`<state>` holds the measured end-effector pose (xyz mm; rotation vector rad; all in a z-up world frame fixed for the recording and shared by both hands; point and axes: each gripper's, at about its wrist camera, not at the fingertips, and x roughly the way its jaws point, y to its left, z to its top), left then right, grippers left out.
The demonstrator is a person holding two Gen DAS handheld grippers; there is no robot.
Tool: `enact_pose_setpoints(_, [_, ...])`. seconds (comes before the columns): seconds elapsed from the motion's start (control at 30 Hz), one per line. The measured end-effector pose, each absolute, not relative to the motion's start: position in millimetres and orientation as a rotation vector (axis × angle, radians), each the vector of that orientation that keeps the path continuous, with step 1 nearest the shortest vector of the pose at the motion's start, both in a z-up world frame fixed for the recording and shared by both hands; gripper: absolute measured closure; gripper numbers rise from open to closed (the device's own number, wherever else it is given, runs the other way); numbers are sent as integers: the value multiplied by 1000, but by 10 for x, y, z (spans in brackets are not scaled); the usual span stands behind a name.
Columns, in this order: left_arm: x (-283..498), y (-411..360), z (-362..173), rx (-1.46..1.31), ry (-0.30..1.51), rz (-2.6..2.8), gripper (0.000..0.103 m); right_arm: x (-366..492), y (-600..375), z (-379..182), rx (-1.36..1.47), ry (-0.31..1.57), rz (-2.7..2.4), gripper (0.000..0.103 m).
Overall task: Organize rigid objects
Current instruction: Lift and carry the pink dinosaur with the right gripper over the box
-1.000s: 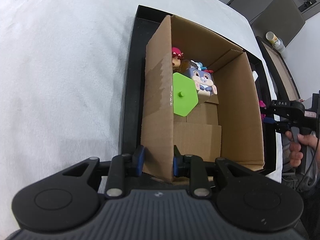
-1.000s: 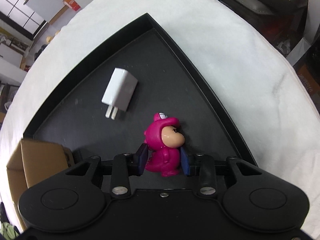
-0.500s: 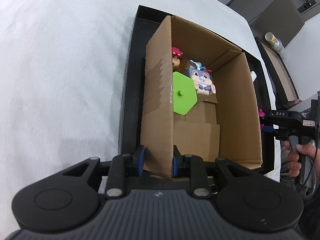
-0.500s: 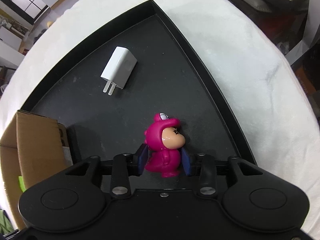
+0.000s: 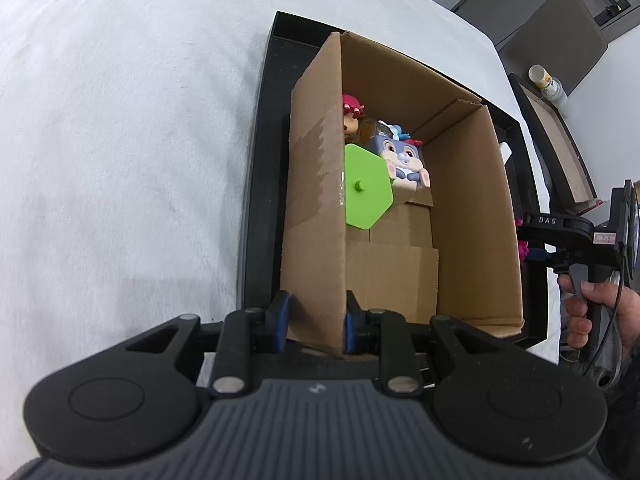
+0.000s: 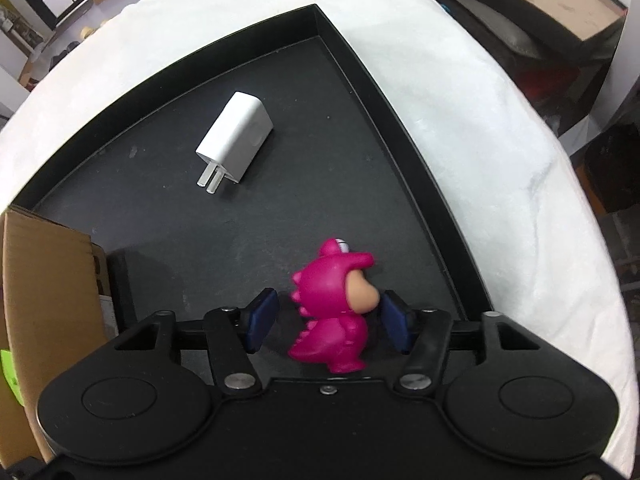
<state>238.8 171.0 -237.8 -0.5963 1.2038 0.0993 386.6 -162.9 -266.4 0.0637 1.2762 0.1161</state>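
My left gripper (image 5: 316,320) is shut on the near left wall of an open cardboard box (image 5: 472,220) that stands in a black tray (image 5: 260,160). Inside the box lie a green hexagon piece (image 5: 366,188), a bunny cube toy (image 5: 402,160) and a red-haired figure (image 5: 351,114). In the right wrist view a pink dinosaur figure (image 6: 332,308) stands on the tray floor between the pads of my right gripper (image 6: 328,316). Those jaws stand apart, with a gap at the left pad. A white plug charger (image 6: 236,140) lies farther off on the tray.
The tray's raised rim (image 6: 360,60) forms a corner beyond the charger. The box's corner (image 6: 40,280) stands at the left of the right wrist view. White cloth (image 5: 120,140) covers the table around the tray. A person's hand (image 5: 588,312) holds the right gripper's handle.
The right gripper's jaws have widened off the pink dinosaur, which now stands turned sideways on the tray. The right view has rolled a little. The left gripper and box have not moved.
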Motion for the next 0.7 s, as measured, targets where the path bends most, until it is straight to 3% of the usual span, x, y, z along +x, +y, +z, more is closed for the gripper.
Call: enact_pose_setpoints(0.7, [2389, 1717, -2380, -601, 1209, 99, 78, 3565, -1567, -2198, 122, 1214, 231, 59])
